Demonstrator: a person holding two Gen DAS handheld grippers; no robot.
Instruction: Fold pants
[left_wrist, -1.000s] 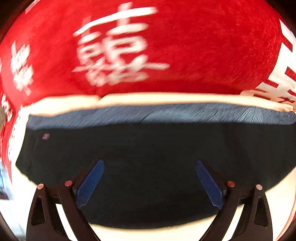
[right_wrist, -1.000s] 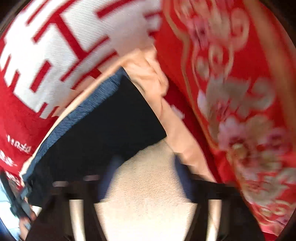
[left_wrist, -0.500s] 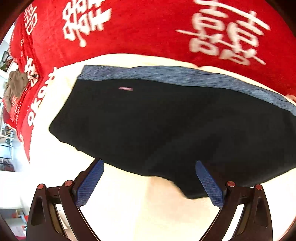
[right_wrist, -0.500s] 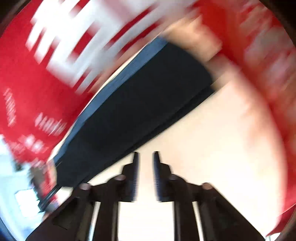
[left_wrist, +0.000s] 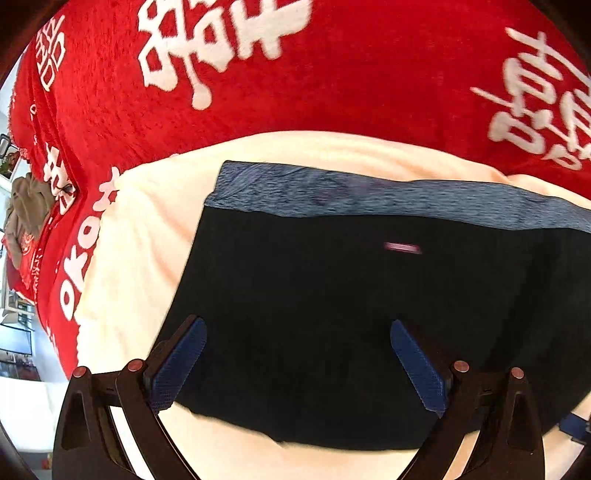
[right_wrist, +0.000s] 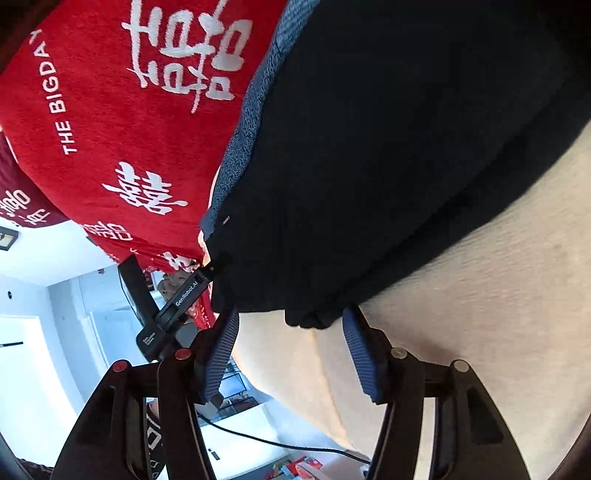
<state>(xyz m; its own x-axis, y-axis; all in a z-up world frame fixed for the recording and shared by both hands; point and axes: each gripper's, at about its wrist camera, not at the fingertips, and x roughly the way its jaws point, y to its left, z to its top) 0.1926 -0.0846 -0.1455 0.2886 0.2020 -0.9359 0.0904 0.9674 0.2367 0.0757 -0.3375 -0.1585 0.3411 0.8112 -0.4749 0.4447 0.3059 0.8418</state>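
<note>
The left gripper (left_wrist: 295, 363) points steeply down over the pants (left_wrist: 369, 314), its two blue-padded fingers (left_wrist: 177, 369) spread wide with nothing pinched between them. The black cloth fills the space ahead of and between the fingers, and whether the pads touch it cannot be told. Beyond the fingertips lies the blue-grey waistband (left_wrist: 369, 197), running across the far edge of the pants, with a small pink label (left_wrist: 402, 247) just short of it. The pants lie flat on a cream blanket (left_wrist: 140, 229), which shows to the left of the gripper and under its base. Farther ahead spreads a red blanket (left_wrist: 332, 74) with large white characters.

The right gripper (right_wrist: 290, 354) comes in low from the side, and its jaws are opening. A bunched corner of the pants (right_wrist: 388, 147) hangs just ahead of the gap between the fingertips, but the pads do not press on it. The cream blanket (right_wrist: 498, 295) lies under and to the right of this gripper. To its left, the tip of the left gripper (right_wrist: 184, 291) shows at the edge of the pants, with the red blanket (right_wrist: 129, 129) beyond it.
</note>
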